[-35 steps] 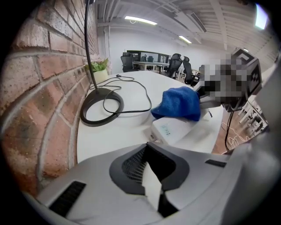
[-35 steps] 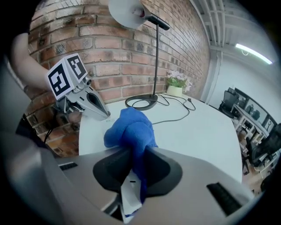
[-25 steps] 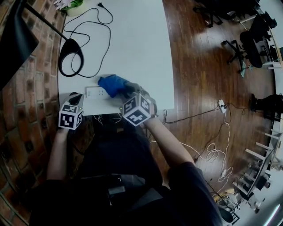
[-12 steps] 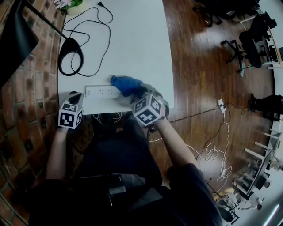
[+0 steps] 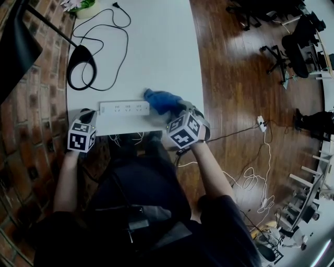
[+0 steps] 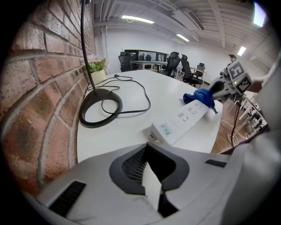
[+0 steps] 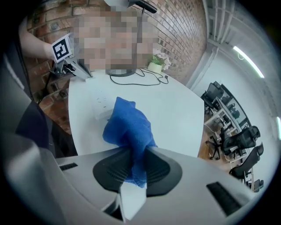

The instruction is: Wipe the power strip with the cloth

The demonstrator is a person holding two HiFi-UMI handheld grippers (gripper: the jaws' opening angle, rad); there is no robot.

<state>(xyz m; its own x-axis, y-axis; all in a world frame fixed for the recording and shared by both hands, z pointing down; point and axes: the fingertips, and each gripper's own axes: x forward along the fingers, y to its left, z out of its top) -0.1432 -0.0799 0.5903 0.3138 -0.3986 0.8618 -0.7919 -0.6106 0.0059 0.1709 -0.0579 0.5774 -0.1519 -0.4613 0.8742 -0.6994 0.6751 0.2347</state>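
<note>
A white power strip (image 5: 124, 108) lies along the near edge of the white table (image 5: 156, 47); it also shows in the left gripper view (image 6: 180, 123). My right gripper (image 5: 175, 108) is shut on a bunched blue cloth (image 5: 160, 100), which rests over the strip's right end. Its own view has the cloth (image 7: 128, 125) pinched between the jaws (image 7: 131, 169), with a bit of strip (image 7: 102, 107) under it. My left gripper (image 5: 87, 114) is shut, and I see nothing in it. Its tips (image 6: 151, 147) sit on the table just off the strip's left end.
A black lamp base (image 5: 82, 67) with a looping black cable (image 5: 112, 36) stands behind the strip, and a potted plant (image 5: 83, 5) at the far corner. A brick wall (image 5: 36, 114) runs along the left. Office chairs (image 5: 284, 52) and loose cables (image 5: 258, 174) are on the wooden floor to the right.
My right gripper has dragged the blue cloth rightward along the strip, from its left part to its right end. The left gripper has stayed put.
</note>
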